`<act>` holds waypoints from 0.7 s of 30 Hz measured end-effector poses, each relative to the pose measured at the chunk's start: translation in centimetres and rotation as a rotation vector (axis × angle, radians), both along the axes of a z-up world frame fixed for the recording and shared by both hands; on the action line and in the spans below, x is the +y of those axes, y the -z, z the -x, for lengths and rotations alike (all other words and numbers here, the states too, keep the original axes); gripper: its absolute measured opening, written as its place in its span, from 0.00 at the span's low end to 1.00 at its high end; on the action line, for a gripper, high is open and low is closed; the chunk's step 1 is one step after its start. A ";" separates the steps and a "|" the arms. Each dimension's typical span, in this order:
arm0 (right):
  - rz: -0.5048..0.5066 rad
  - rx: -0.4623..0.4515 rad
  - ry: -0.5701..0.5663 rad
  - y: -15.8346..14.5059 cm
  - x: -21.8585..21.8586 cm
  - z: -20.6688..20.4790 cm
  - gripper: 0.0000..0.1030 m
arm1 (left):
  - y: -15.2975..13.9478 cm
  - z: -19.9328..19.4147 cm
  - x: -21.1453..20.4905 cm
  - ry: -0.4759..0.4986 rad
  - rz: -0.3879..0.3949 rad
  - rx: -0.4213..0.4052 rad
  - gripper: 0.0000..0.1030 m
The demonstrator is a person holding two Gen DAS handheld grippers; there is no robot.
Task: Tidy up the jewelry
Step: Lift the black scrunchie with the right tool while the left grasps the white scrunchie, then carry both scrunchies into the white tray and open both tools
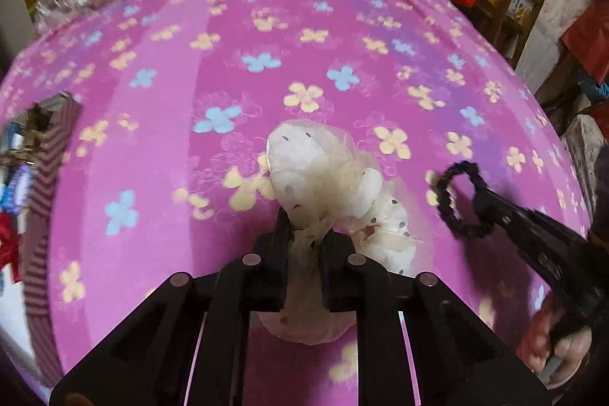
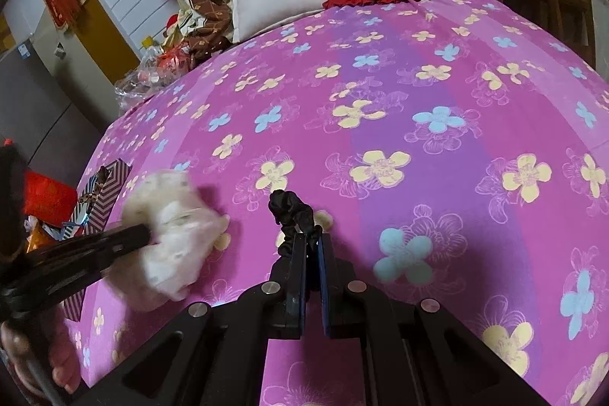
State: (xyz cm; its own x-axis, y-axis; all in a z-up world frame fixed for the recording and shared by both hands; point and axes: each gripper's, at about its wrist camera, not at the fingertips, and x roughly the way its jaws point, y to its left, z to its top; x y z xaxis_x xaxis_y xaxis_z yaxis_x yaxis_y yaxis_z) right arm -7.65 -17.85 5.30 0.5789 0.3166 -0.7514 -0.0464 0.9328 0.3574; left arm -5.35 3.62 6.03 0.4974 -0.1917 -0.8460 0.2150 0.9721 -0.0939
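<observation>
Left tool (image 1: 304, 234): pointed steeply down, jaws closed on a cream scrunchie (image 1: 327, 185), gauze bunched between the pads. In the right wrist view it enters from the lower left, blurred. Right tool (image 2: 312, 246): also angled down, jaws nearly together, pinching a black scrunchie (image 2: 293, 215) at its lower edge. The right hand (image 1: 552, 341) grips that tool's handle, fingers curled round it. Part of the left hand (image 2: 23, 356) shows at the frame's lower left corner.
</observation>
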 end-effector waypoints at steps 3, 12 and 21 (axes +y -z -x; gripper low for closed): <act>-0.015 0.003 0.008 0.0 -0.2 0.3 0.05 | -1.5 2.6 0.8 0.006 0.007 -0.044 0.11; 0.014 -0.024 -0.043 -2.0 2.7 2.0 0.05 | -4.3 7.6 7.1 -0.126 0.031 -0.113 0.11; 0.041 -0.039 -0.176 -4.8 8.4 4.2 0.05 | -4.9 10.6 18.6 -0.410 0.062 -0.135 0.11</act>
